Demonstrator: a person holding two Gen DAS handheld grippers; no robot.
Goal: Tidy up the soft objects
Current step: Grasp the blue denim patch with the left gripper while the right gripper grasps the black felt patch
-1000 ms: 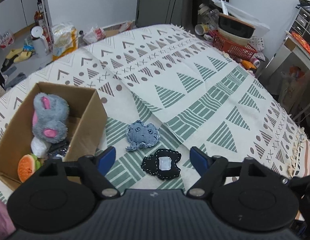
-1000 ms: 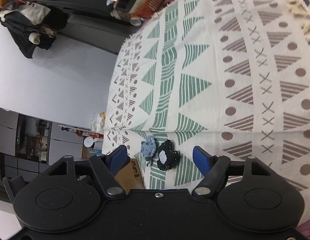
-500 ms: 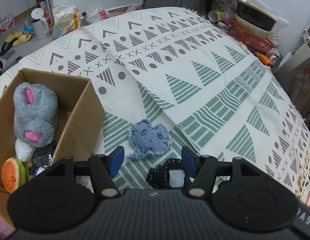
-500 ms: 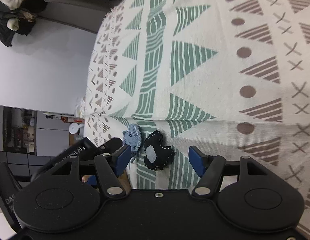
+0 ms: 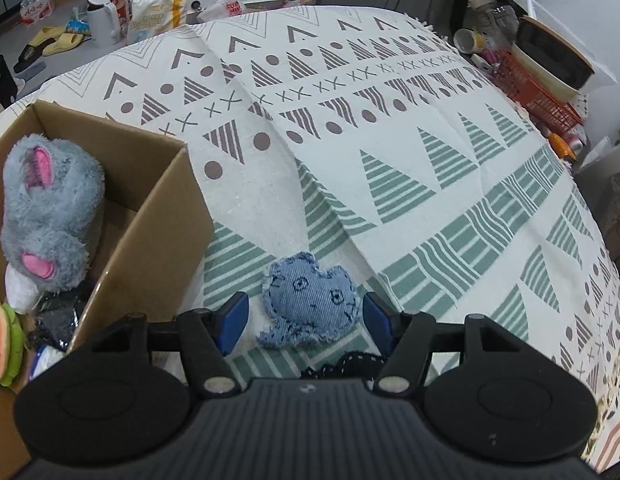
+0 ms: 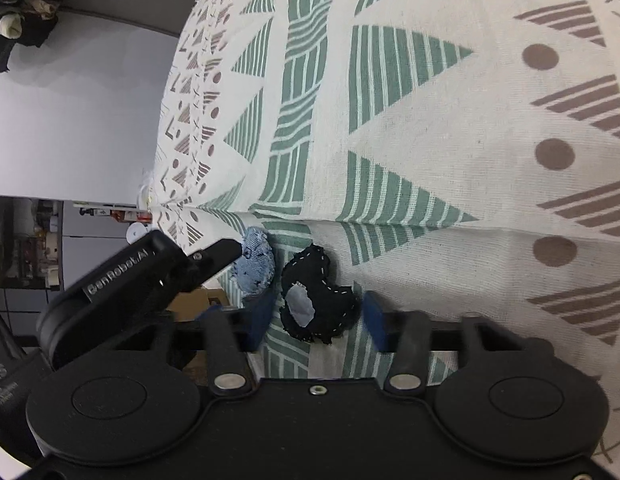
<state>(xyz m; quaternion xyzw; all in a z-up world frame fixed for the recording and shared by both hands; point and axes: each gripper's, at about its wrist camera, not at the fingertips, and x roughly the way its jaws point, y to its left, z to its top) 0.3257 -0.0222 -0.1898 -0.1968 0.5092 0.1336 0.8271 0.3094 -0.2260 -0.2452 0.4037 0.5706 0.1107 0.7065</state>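
Both our jaws have just narrowed, each pair around its own toy. On our right gripper [image 6: 316,318] they have been closing around the black patch toy [image 6: 316,300]; its blurred blue pads stand just beside the toy's edges, so we read no firm grip yet. Our left gripper [image 5: 305,318] has settled part-open with the denim toy [image 5: 310,300] between its fingers, gaps showing on both sides. Compared with a second ago, both grippers sit lower and nearer the toys, each toy now framed by its own jaws; a paired pickup looks close.

Taking the cardboard box [image 5: 161,216] as our landmark: two flat toys lie on the patterned cloth [image 5: 390,140] just beside its near wall, the denim one closer, the black one touching or nearly touching its far side. Inside the box we count one grey plush [image 5: 45,216], one watermelon-like toy [image 5: 3,346], and some darker items we cannot separate.
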